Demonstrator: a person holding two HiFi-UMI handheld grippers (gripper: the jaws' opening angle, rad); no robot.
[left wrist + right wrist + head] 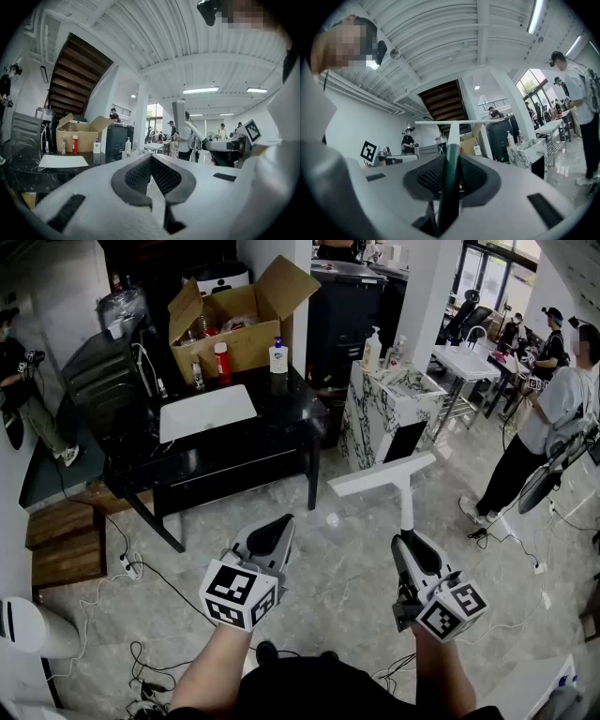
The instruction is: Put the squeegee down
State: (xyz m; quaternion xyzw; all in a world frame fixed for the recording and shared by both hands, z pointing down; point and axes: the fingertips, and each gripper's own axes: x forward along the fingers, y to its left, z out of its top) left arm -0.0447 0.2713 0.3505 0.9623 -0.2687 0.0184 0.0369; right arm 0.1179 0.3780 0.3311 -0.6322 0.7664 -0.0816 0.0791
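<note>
The main risk from here is letting go too early. The squeegee (406, 502) hangs in the air over the bare floor (337, 568), well apart from the black surface (234, 451) ahead and to the left and from the marble counter (375, 418) beyond it. If the right claw (408, 538) opened now, the squeegee would likely drop and clatter. The long crosswise blade could also catch the edge of the surface on the way in, or knock the bottles (278, 357) standing by the cardboard box (234, 320) if it is set down too far back. Loose cables (141, 652) lie on the floor near the person's feet and could trip a step forward. The right claw is clamped on the squeegee's handle, its pads pressing on either side. The left claw (278, 526) is closed with nothing in it. The squeegee is T-shaped: a wide, thin white blade sits across the top of a white stem, which runs down into a dark green handle. It looks light and rigid, and the top-heavy blade may make it tip when laid down.
</note>
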